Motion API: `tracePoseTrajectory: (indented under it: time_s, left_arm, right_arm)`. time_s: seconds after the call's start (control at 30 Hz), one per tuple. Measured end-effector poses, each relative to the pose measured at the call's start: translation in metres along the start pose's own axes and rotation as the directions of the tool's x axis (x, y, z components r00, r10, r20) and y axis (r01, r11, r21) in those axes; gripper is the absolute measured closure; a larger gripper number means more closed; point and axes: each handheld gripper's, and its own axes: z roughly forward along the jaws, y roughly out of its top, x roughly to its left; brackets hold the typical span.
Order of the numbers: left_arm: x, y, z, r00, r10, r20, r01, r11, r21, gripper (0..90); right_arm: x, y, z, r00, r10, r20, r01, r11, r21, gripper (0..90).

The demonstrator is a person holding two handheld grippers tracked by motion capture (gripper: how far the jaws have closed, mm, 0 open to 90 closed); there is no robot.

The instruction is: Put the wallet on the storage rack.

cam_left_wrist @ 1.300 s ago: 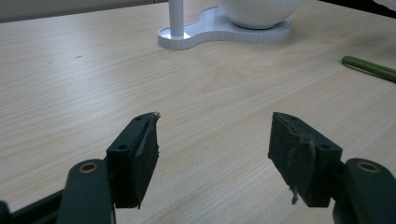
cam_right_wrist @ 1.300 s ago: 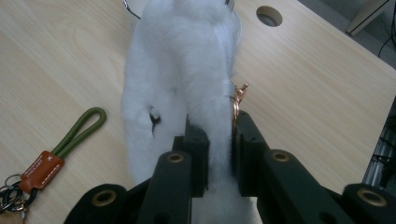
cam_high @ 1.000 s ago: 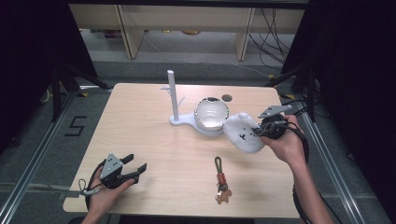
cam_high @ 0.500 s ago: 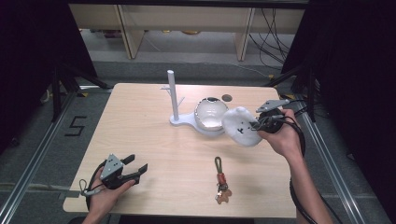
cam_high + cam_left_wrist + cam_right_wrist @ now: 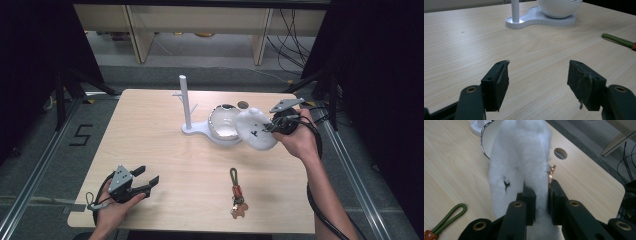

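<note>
The fluffy white toy (image 5: 256,129) hangs above the right side of the surface (image 5: 160,145), pinched in the right claw (image 5: 272,126), its far end just beside the round white bowl (image 5: 223,122) on the white stand (image 5: 186,102). A green keychain (image 5: 236,192) lies nearer the front edge. The left claw (image 5: 147,181) rests near the front left corner, jaws spread wide with nothing between them.

white fluffy toy (image 5: 255,130), green keychain loop (image 5: 233,175)
</note>
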Motion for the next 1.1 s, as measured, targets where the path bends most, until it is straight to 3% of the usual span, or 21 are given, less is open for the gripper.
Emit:
tracePoseTrajectory:
  time_s: [0.07,0.1,0.43,0.5,0.53,0.73,0.8,0.9,1.1]
  left_arm:
    - [0.0,0.0,0.0,1.0,-0.001,0.0,0.001,1.0,0.0,32.7]
    - [0.0,-0.001,0.0,1.0,-0.001,0.006,0.001,1.0,-0.007,32.6]
    - [0.0,0.0,-0.001,1.0,0.001,-0.001,-0.001,1.0,-0.004,32.7]
    - [0.0,0.0,-0.001,1.0,-0.001,0.001,0.001,1.0,-0.004,32.7]
    - [0.0,0.0,-0.001,1.0,-0.003,0.003,0.003,1.0,-0.006,32.7]
    - [0.001,0.0,-0.003,1.0,-0.007,-0.005,0.007,1.0,-0.003,32.6]
    - [0.001,0.0,-0.003,1.0,-0.007,-0.004,0.007,1.0,-0.003,32.6]
    - [0.0,0.0,-0.003,1.0,-0.005,-0.004,0.005,1.0,-0.003,32.6]
    - [0.001,0.0,-0.003,1.0,-0.006,-0.005,0.005,1.0,-0.003,32.6]
  right_arm:
    - [0.0,0.0,0.0,0.9999,-0.006,0.015,0.006,1.0,-0.008,79.0]
    - [0.0,0.001,0.001,1.0,0.004,-0.004,-0.005,1.0,-0.008,79.0]
    - [0.001,0.007,0.007,0.9999,-0.014,-0.006,0.014,1.0,-0.027,78.8]
    - [0.001,0.009,0.008,0.9994,-0.027,0.02,0.028,0.999,-0.039,78.8]
    - [0.001,0.01,0.008,0.9997,-0.022,0.004,0.022,0.999,-0.029,78.8]
    - [0.002,0.017,0.012,0.9992,-0.039,0.0,0.039,0.999,-0.031,78.7]
    - [0.004,0.018,0.011,0.9996,-0.025,0.009,0.025,0.999,-0.028,78.7]
    - [0.003,0.024,0.015,0.9978,-0.065,0.015,0.065,0.997,-0.041,78.7]
    - [0.005,0.03,0.018,0.9962,-0.087,0.005,0.087,0.995,-0.046,78.7]
